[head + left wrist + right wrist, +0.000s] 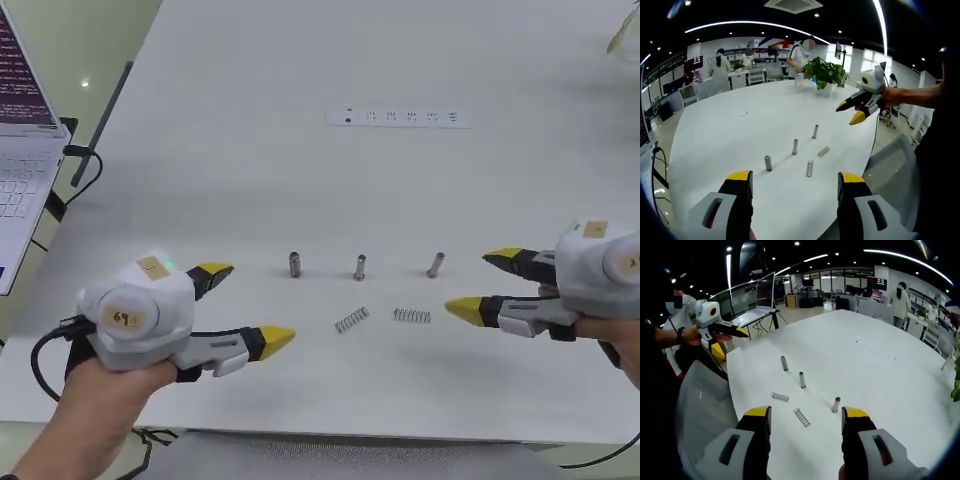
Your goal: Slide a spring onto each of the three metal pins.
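Three short metal pins stand upright in a row on the white table: left pin (295,264), middle pin (360,267), right pin (436,264). The left pin (784,363) looks ribbed, as if a spring sits on it. Two loose springs (351,320) (411,316) lie flat just in front of the pins. My left gripper (247,303) hovers open to the left of the row, nothing between its yellow tips. My right gripper (480,282) hovers open to the right of the row, also holding nothing. The left gripper view has the pins (795,146) and springs (809,168) ahead of its jaws.
An open laptop (20,150) sits at the table's left edge with a cable (85,170) beside it. A white power strip (398,118) lies farther back. The table's front edge (350,435) is close below the grippers. People and a plant (826,72) stand beyond the table.
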A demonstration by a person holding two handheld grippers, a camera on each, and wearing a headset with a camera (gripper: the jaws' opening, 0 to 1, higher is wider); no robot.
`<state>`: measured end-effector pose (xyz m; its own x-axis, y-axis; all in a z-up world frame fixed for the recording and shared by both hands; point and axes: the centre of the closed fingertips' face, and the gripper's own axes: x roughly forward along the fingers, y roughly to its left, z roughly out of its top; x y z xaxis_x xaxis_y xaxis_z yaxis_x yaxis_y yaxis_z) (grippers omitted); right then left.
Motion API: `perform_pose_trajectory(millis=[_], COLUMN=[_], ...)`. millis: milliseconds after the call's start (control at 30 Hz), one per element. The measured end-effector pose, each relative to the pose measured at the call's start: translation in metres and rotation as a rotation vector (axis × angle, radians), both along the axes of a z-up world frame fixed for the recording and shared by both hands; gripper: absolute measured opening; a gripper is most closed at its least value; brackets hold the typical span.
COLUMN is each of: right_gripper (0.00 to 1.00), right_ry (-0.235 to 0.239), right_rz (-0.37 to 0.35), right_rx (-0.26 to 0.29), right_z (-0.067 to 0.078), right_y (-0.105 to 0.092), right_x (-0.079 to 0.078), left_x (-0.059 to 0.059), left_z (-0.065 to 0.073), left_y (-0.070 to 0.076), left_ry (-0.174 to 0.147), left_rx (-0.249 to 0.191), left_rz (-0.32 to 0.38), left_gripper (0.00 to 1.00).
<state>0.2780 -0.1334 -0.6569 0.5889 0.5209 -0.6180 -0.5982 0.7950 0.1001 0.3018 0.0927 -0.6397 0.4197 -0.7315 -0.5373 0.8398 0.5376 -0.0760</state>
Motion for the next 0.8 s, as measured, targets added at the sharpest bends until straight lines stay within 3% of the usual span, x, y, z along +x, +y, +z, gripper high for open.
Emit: perform_pose_trajectory(millis=[467, 800], right_gripper=[0.59, 0.59], right_ry=[0.004, 0.014], right_rz=[-0.03, -0.057], right_rx=[0.019, 0.025], right_z=[0.002, 0.0], right_y=[-0.003, -0.004], right_x=[-0.018, -0.035], left_x=[0.003, 0.004], left_z=[-0.005, -0.021], left_y=[-0.017, -0.035], left_ry=[0.004, 0.025], left_rx=[0.022, 0.045], left_rz=[-0.062, -0.127], left_gripper=[0.64, 0.64])
